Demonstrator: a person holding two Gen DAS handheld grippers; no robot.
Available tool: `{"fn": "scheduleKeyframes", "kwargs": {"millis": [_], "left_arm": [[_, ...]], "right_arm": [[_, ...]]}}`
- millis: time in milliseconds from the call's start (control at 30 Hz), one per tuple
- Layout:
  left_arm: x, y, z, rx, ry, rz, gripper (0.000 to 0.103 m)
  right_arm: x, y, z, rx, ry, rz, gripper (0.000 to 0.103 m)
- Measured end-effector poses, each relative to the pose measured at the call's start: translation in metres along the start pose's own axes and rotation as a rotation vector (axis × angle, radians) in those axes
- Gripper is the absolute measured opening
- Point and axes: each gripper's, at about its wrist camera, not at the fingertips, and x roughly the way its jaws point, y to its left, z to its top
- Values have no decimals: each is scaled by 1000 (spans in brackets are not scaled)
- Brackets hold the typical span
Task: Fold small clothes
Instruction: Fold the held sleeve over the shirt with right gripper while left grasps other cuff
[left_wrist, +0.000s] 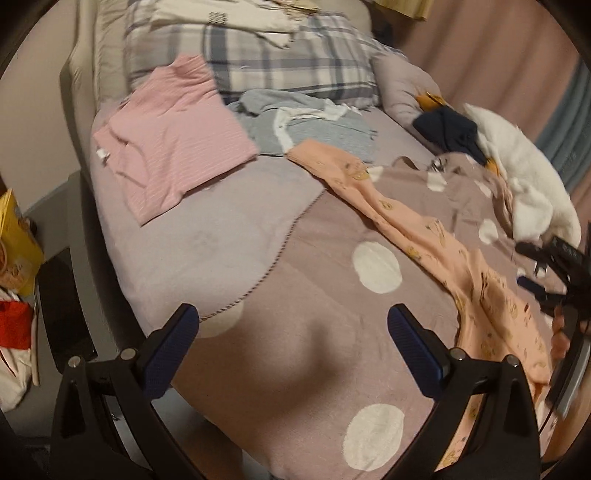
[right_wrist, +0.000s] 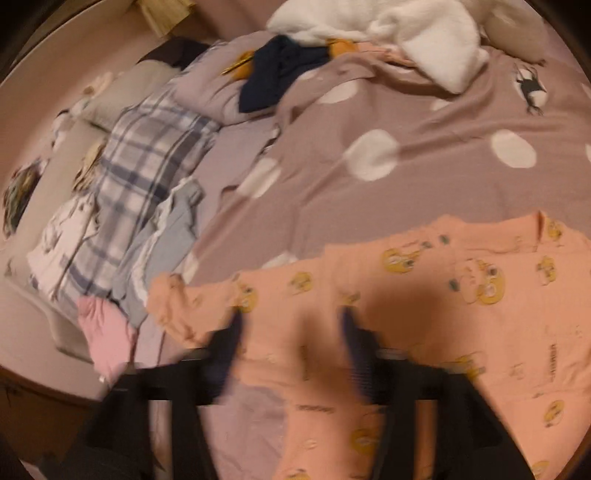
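A peach garment with yellow cartoon prints (left_wrist: 424, 236) lies spread across the polka-dot blanket (left_wrist: 314, 295); it fills the lower right of the right wrist view (right_wrist: 424, 332). My left gripper (left_wrist: 293, 325) is open and empty above bare blanket, left of the garment. My right gripper (right_wrist: 291, 325) is open just above the garment, holding nothing; it is blurred. It also shows at the right edge of the left wrist view (left_wrist: 546, 273).
A folded pink striped top (left_wrist: 166, 144) and a grey garment (left_wrist: 306, 125) lie near the plaid pillow (left_wrist: 288, 62). A navy item (left_wrist: 450, 129) and a white fluffy piece (left_wrist: 517, 166) sit at the far right. A yellow bag (left_wrist: 18, 243) stands beside the bed.
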Motion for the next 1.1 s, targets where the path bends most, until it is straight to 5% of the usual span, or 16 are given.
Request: {"fn": "scheduleKeyframes", "kwargs": {"millis": [167, 433, 567, 700, 800, 1000, 1100], "left_arm": [[6, 0, 2, -10, 8, -23, 102], [34, -17, 15, 47, 75, -199, 102], [48, -14, 34, 66, 60, -195, 102], [68, -9, 69, 69, -69, -221, 102], [96, -14, 96, 119, 13, -292, 102], [153, 2, 128, -115, 111, -437, 102], [173, 16, 130, -249, 108, -434, 102]], "right_arm": [[-36, 3, -10, -43, -18, 17, 68], [-93, -38, -60, -70, -71, -53, 80], [-108, -73, -105, -44, -82, -71, 90], [-103, -98, -137, -41, -65, -143, 90], [-96, -110, -150, -25, -29, -181, 90], [-101, -124, -169, 27, -46, -193, 90], [-105, -130, -174, 37, -63, -222, 90]]}}
